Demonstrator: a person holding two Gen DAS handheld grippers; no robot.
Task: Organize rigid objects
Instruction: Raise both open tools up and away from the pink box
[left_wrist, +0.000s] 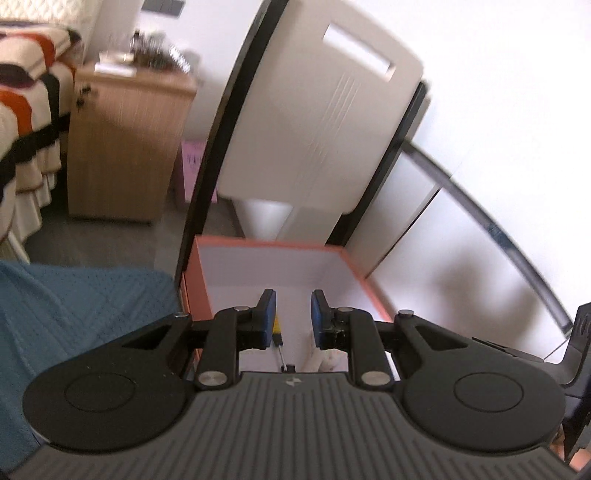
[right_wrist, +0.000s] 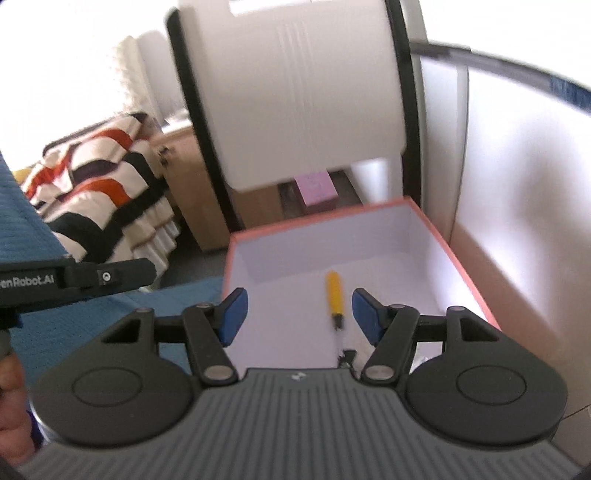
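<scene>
Right wrist view: the right gripper (right_wrist: 300, 314) hangs over an open box (right_wrist: 469, 280) with orange rims and a white inside, its blue fingers (right_wrist: 233, 314) spread wide with nothing between them. On the box floor between them lies a screwdriver (right_wrist: 334, 295) with a yellow handle; its long axis runs near to far, the handle toward the far wall of the box and the dark metal tip toward the camera. The box rests on a blue knitted cloth (right_wrist: 92, 321) that covers the near surface. At the left edge the black body of the other tool (right_wrist: 74, 280) crosses the cloth. Beyond the box stand a white chair back (right_wrist: 303, 103) with black side rails, a pale wooden cabinet (right_wrist: 207, 206), and a bed under a striped blanket (right_wrist: 96, 177) in cream, orange and black.

Left wrist view: the left gripper (left_wrist: 293, 315) sits lower in the same box (left_wrist: 266, 245), its jaws only partly apart and holding nothing. Here the screwdriver (left_wrist: 276, 325) is mostly hidden behind the left finger (left_wrist: 266, 317), only a sliver of yellow and the thin shaft showing. This view alone shows the grey floor (left_wrist: 92, 236), a pink carton (left_wrist: 192, 166) beside the cabinet (left_wrist: 122, 140), clutter on the cabinet top, too blurred to name, and the slot in the chair back (left_wrist: 321, 110).
</scene>
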